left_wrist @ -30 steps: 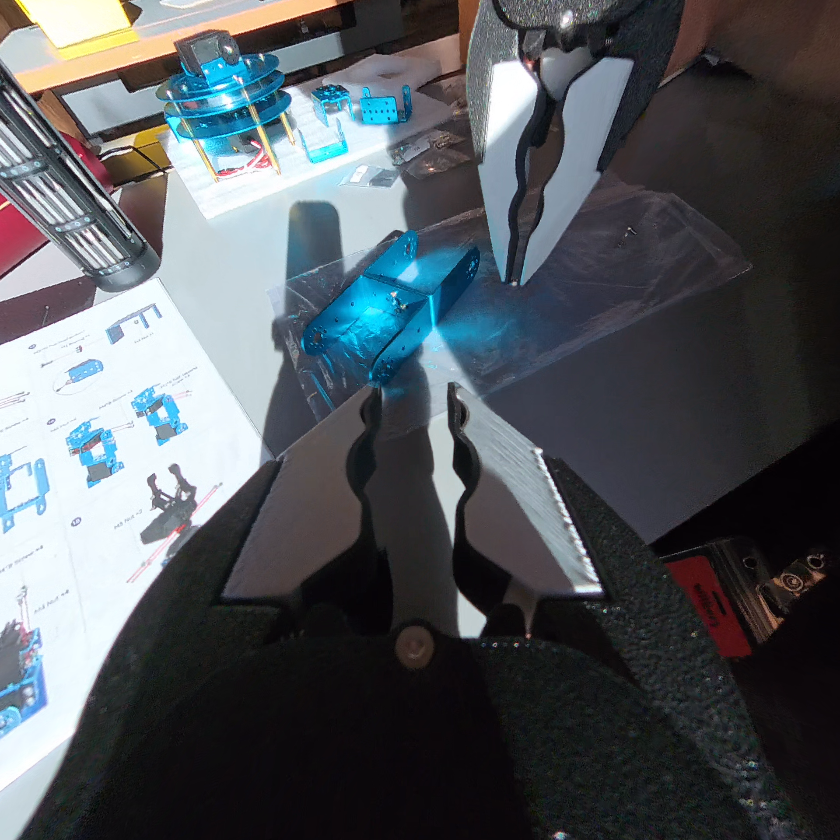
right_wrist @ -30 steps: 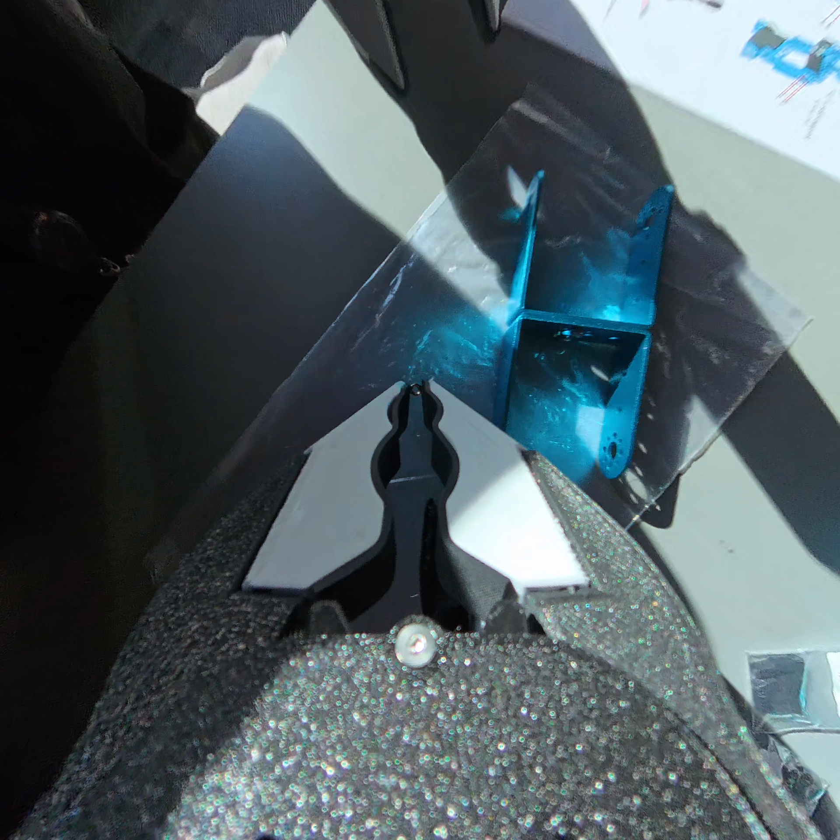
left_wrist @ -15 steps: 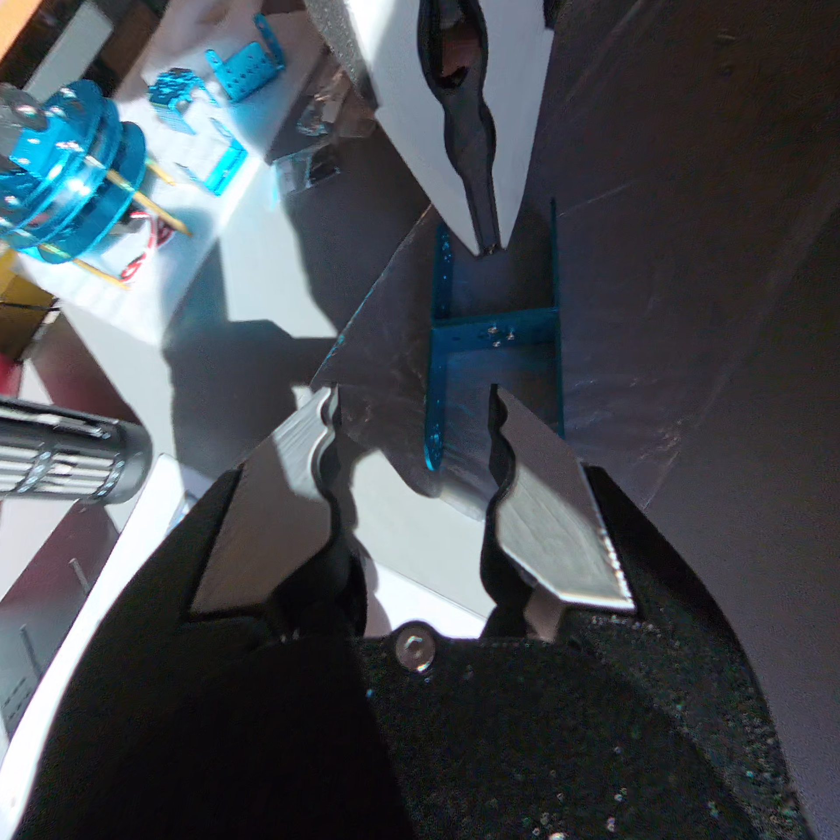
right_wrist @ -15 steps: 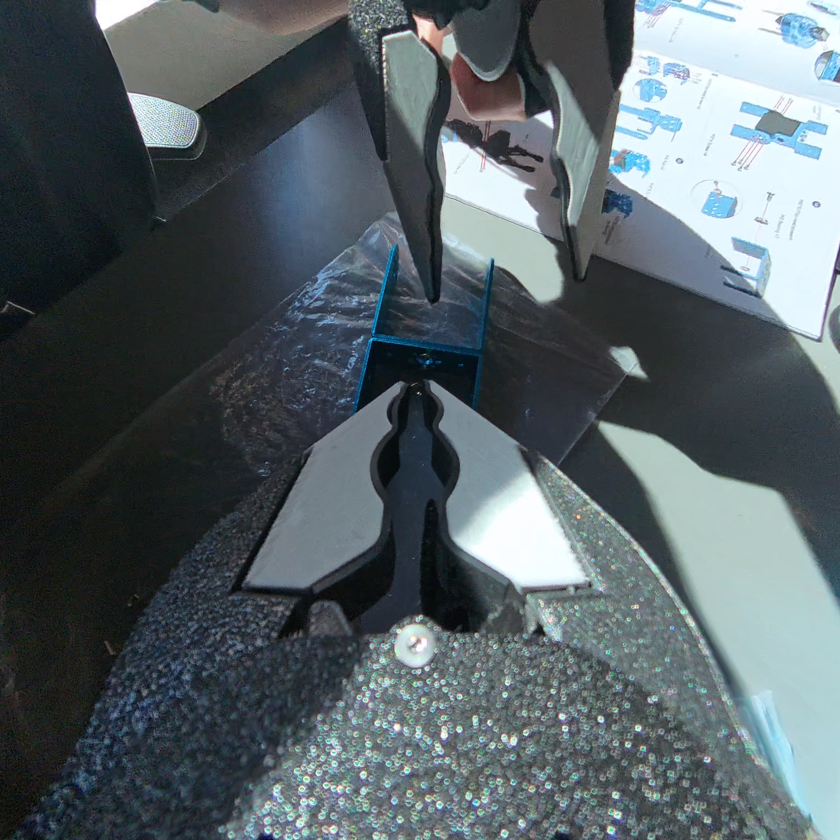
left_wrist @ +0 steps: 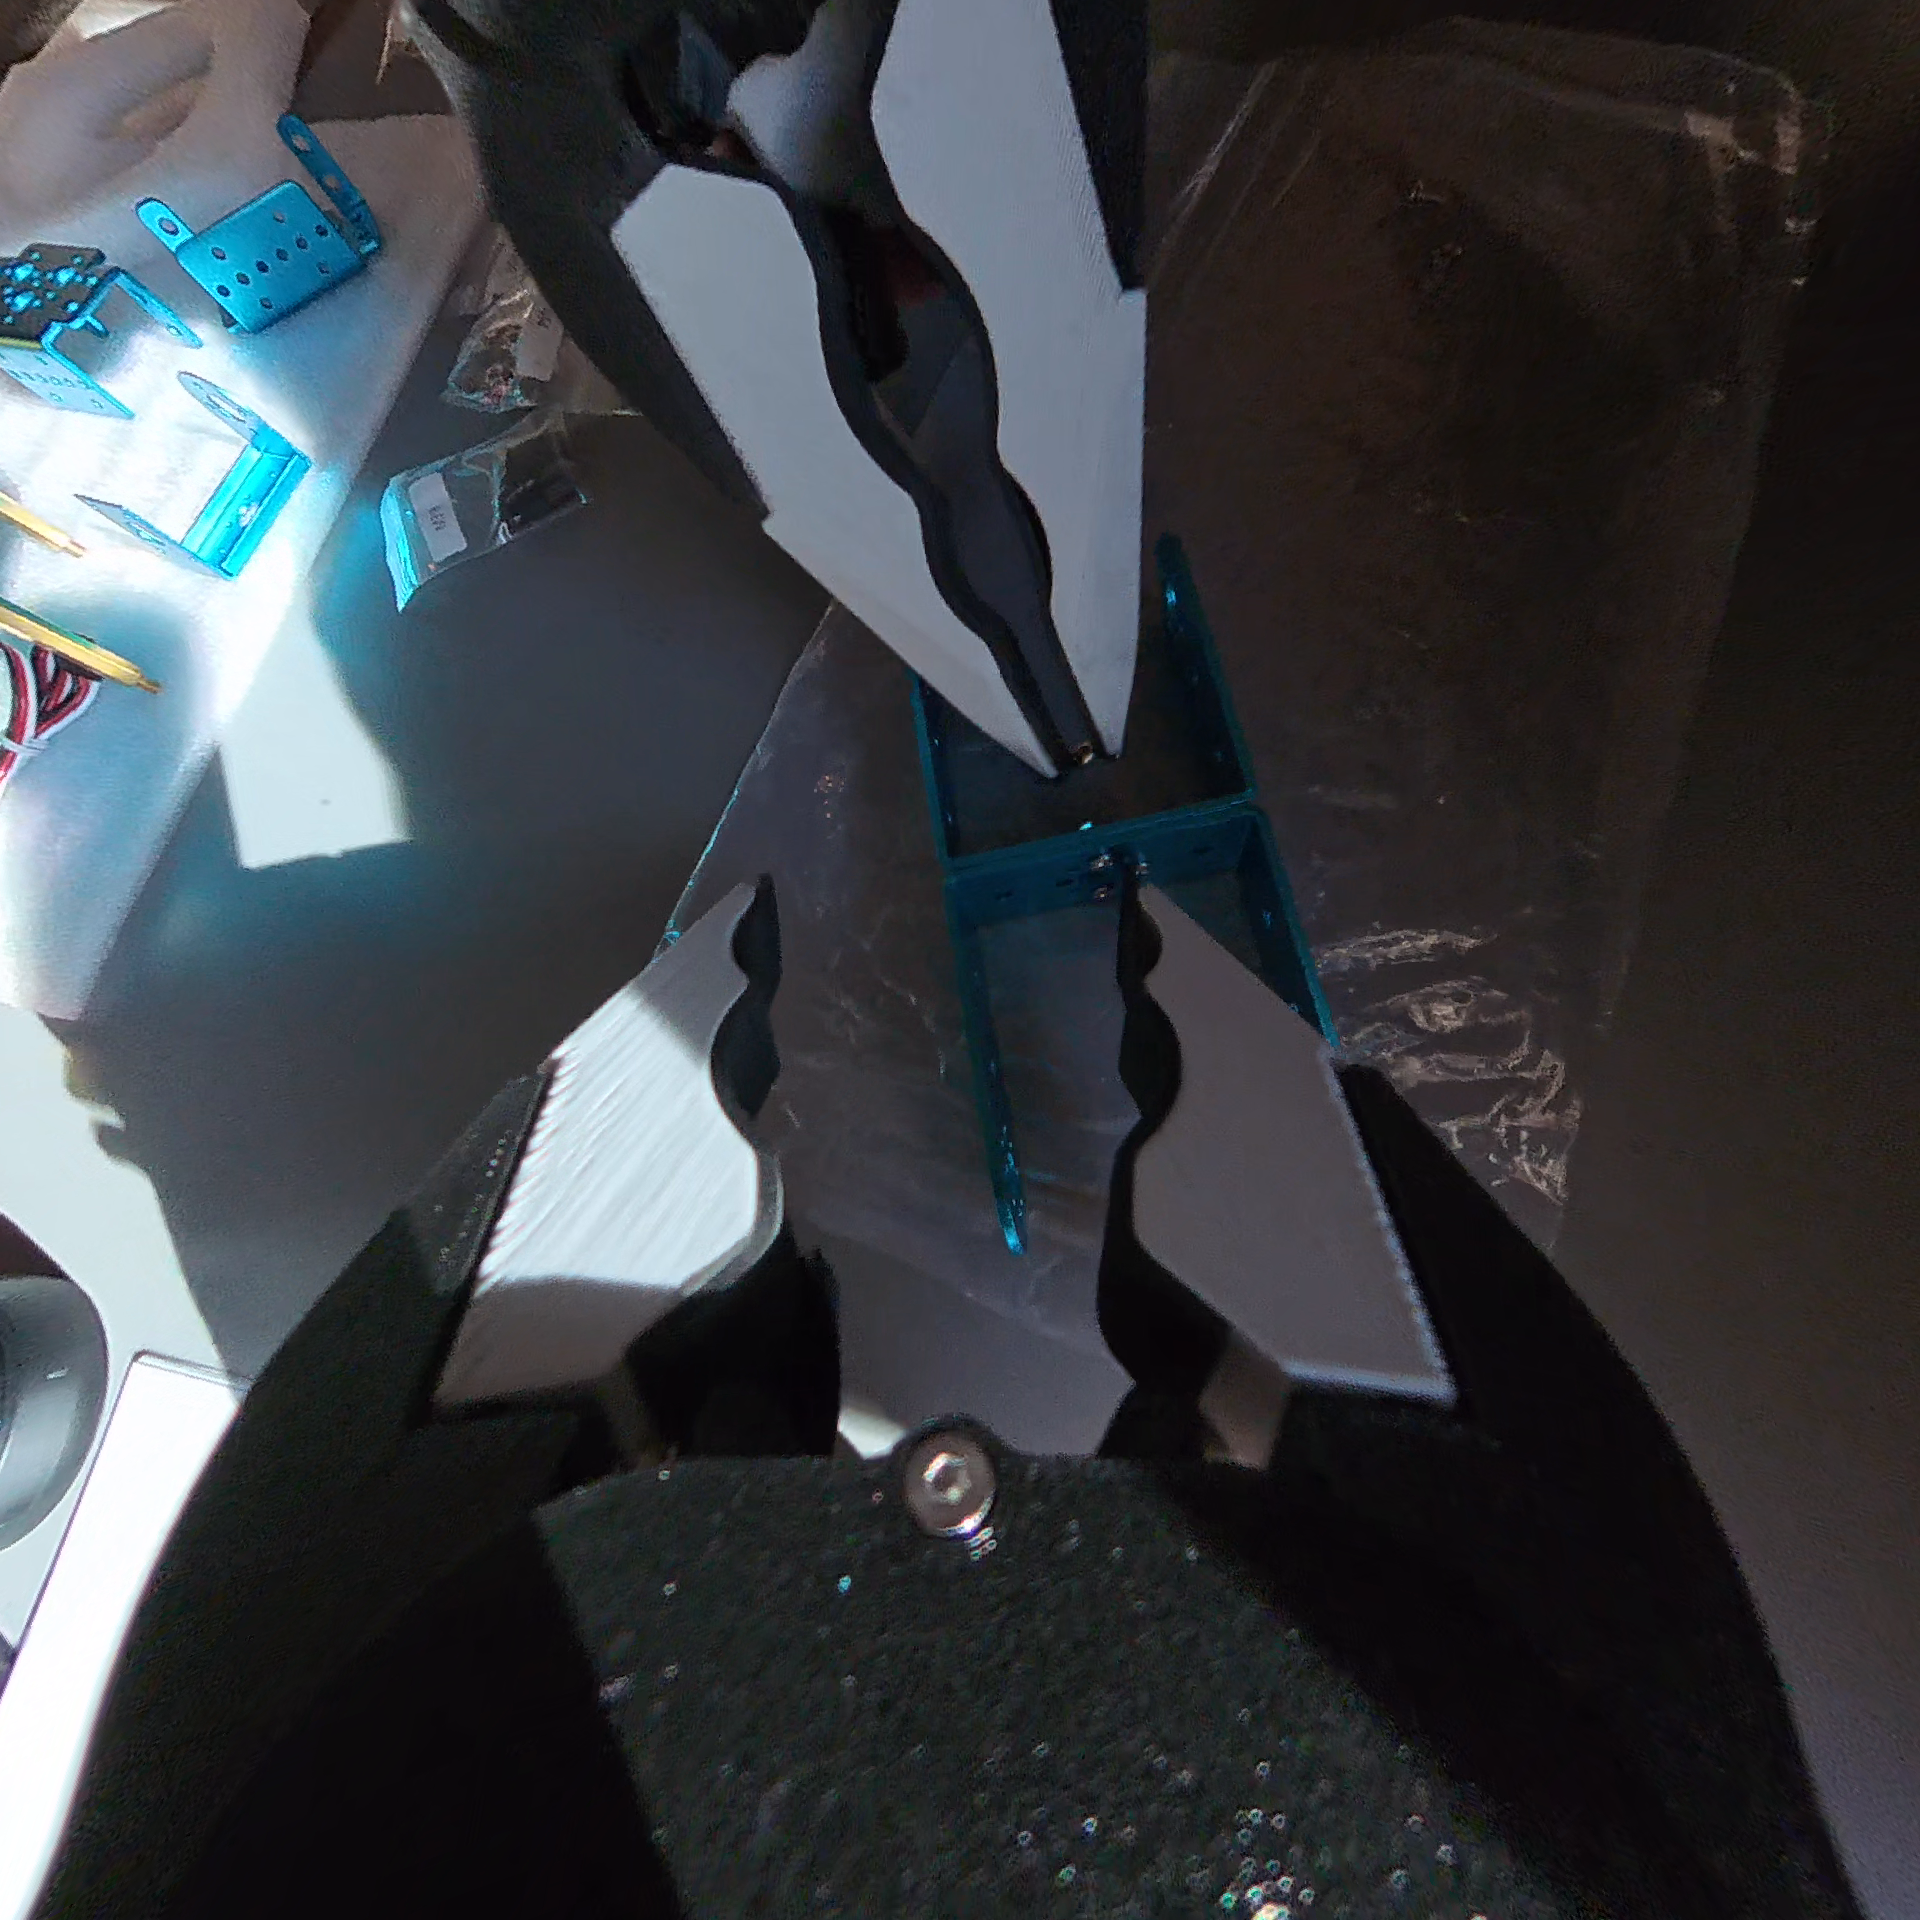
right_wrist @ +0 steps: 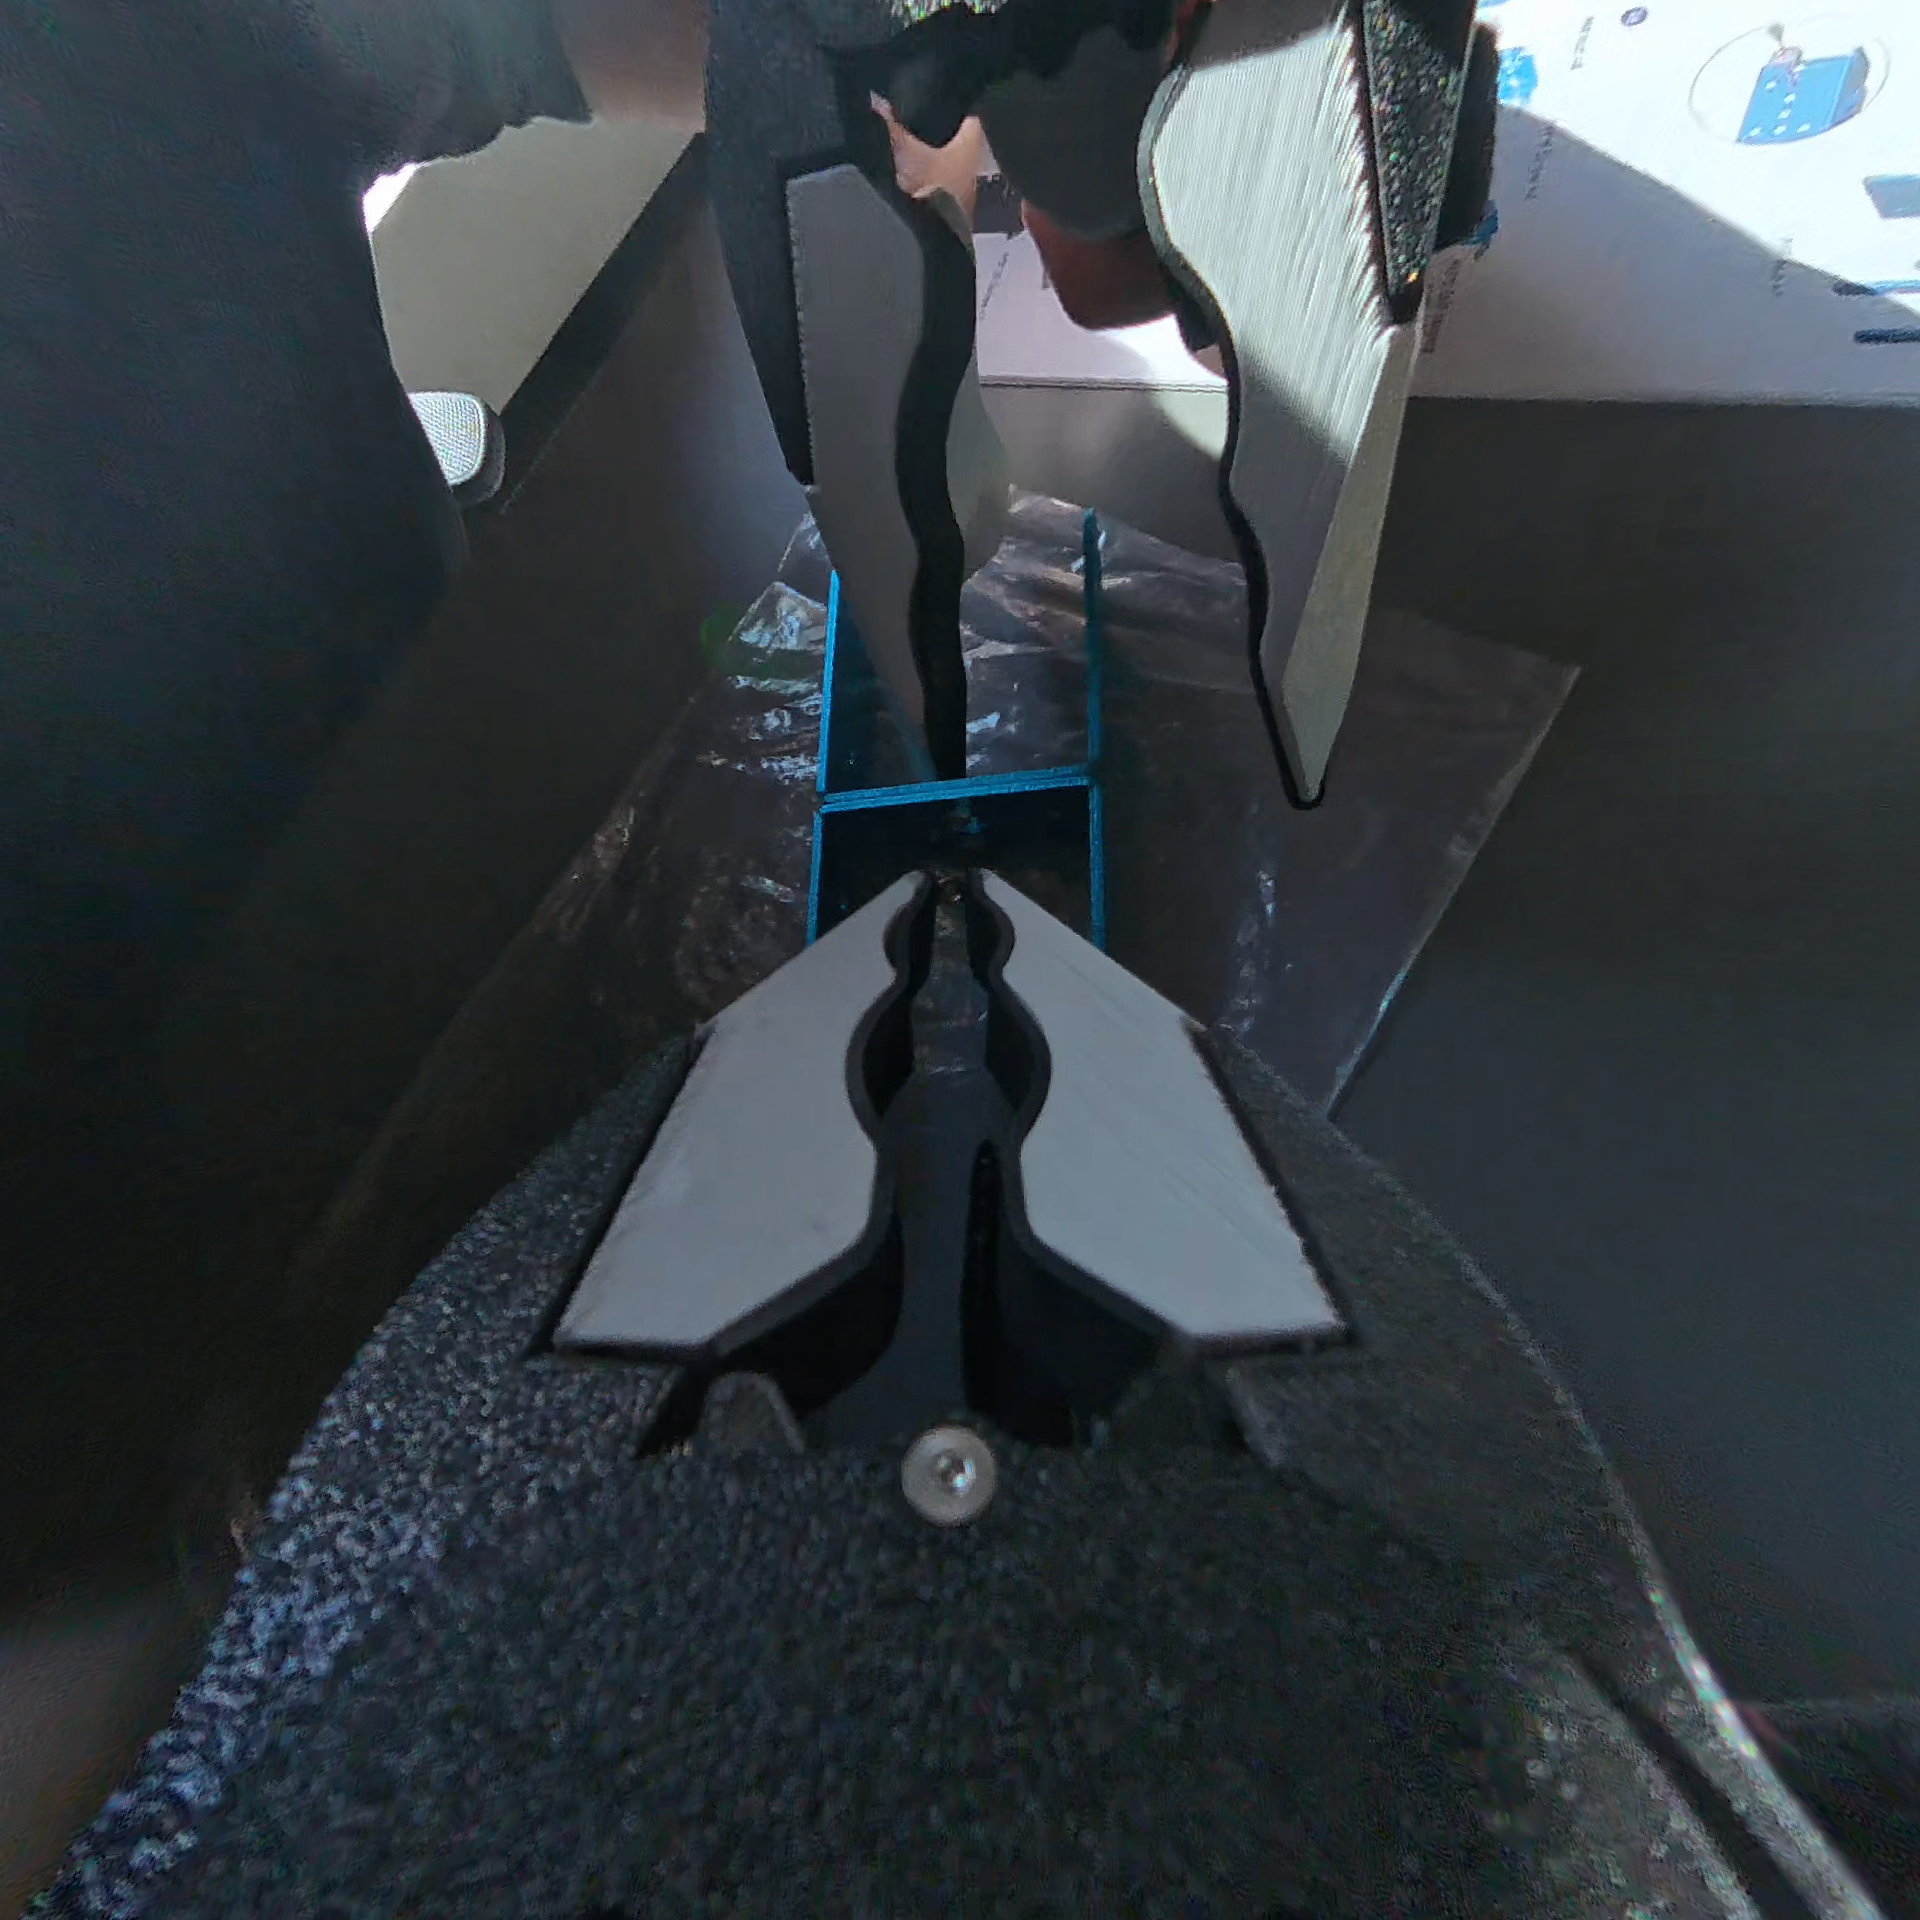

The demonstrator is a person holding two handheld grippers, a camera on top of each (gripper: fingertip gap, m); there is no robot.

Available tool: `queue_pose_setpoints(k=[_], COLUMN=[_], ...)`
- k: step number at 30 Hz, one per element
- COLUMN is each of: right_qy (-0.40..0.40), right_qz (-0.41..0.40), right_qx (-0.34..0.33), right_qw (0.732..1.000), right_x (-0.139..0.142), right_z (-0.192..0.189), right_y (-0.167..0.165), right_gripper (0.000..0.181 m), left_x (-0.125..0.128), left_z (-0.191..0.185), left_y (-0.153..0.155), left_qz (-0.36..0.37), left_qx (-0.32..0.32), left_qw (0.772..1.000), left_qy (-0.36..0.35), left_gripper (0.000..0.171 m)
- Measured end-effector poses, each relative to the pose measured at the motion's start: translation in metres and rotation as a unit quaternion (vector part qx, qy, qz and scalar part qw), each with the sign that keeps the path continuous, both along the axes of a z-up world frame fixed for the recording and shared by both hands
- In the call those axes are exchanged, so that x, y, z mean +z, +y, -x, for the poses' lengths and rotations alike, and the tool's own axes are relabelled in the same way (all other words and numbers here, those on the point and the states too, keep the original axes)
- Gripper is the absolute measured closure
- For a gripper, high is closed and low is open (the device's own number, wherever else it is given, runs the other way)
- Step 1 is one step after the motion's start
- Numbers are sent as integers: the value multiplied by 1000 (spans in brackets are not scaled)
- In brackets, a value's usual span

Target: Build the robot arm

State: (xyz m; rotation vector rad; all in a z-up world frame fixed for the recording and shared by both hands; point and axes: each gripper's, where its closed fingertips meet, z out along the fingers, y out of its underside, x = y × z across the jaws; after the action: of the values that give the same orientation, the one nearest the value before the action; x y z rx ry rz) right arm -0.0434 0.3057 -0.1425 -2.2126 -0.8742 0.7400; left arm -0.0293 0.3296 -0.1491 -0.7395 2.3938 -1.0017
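The right gripper (left_wrist: 1081, 756), nearly pressed together, pinches a tiny brass-coloured part (left_wrist: 1084, 750), too small to identify, inside a blue H-shaped metal bracket (left_wrist: 1101, 868) on crinkled clear plastic (left_wrist: 1455, 1029). The left gripper (left_wrist: 951, 894) gapes wide, one finger (left_wrist: 1226, 1039) reaching the crossbar. At ten o'clock, loose blue brackets (left_wrist: 272, 258) lie on the white surface (left_wrist: 301, 769).

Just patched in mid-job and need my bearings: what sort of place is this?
Most likely a hobby or workshop bench for building a robot kit. A blue metal bracket lies on clear plastic film, loose blue brackets and small hardware bags sit nearby, and an illustrated instruction sheet lies open.
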Motion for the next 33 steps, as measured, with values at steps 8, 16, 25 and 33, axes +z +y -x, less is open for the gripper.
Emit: queue_pose_setpoints(k=[8,16,25,33], right_qy=[-9,13,28,73], right_qz=[-16,10,24,79], right_qx=[0,-16,-20,-51], right_qw=[1000,1000,999,993], right_x=[-2,-3,-4,-7], right_z=[3,7,8,10], right_y=[0,1,2,2], right_gripper=[177,177,177,176], left_x=[0,-1,0,-1], left_z=[0,1,1,0], left_y=[-2,-4,-5,-4], left_qz=[-6,-11,-9,-11], left_qx=[-4,-6,-7,-5], left_qw=[1000,1000,1000,1000], left_qy=[-7,-9,-9,-11], left_gripper=[109,109,109,110])
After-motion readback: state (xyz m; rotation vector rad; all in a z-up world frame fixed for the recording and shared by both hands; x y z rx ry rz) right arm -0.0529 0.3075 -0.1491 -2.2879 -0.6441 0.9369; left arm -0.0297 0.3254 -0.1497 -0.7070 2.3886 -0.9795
